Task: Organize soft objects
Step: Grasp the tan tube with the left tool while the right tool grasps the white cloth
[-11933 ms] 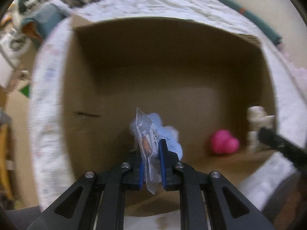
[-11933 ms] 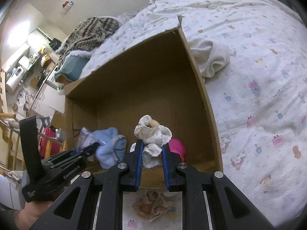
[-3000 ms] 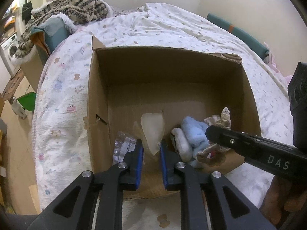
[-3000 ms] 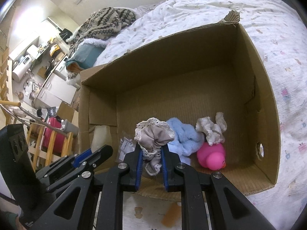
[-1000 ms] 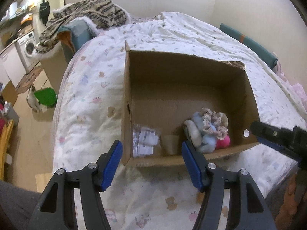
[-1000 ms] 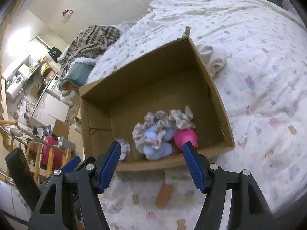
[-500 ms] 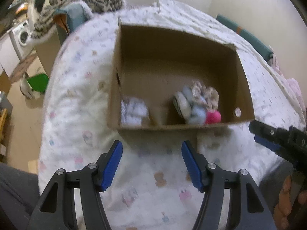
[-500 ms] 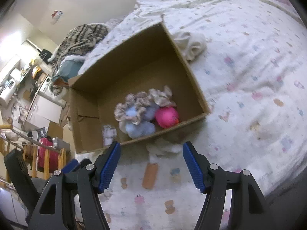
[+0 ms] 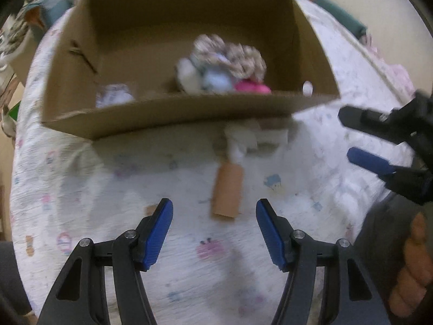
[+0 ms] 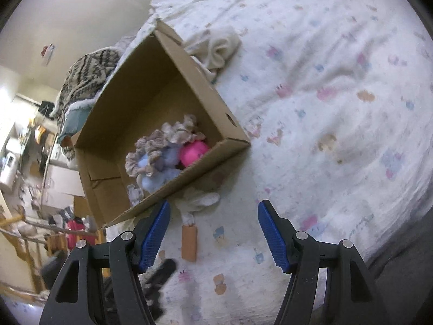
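Note:
A cardboard box [image 9: 173,116] [image 10: 205,162] lies on the bed and holds frilly beige scrunchies [image 9: 230,54] [image 10: 165,135], a light blue soft toy [image 9: 216,80] [image 10: 159,173], a pink ball [image 9: 251,88] [image 10: 193,149] and a small packet [image 9: 113,97] [image 10: 134,192]. In front of the box lie a white fluffy piece [image 9: 240,140] [image 10: 200,200] and an orange-tan roll [image 9: 227,192] [image 10: 189,242]. My left gripper [image 9: 213,230] is open just short of the roll. My right gripper [image 10: 213,233] is open above the bedsheet, nothing between its fingers; it also shows as the right gripper [image 9: 360,138] in the left wrist view.
The bed has a white sheet [image 10: 338,94] with small cartoon prints. A cream cloth [image 10: 216,48] lies beside the box's far side. A patterned knit blanket [image 10: 86,73] is heaped beyond the box. A hand [image 9: 411,270] holds the right gripper's handle. Room furniture [image 10: 27,162] stands off the bed.
Both grippers have come down and tilted toward the sheet in front of the box. The orange-tan roll and white piece now lie much closer to the left gripper's fingers. Both stay open.

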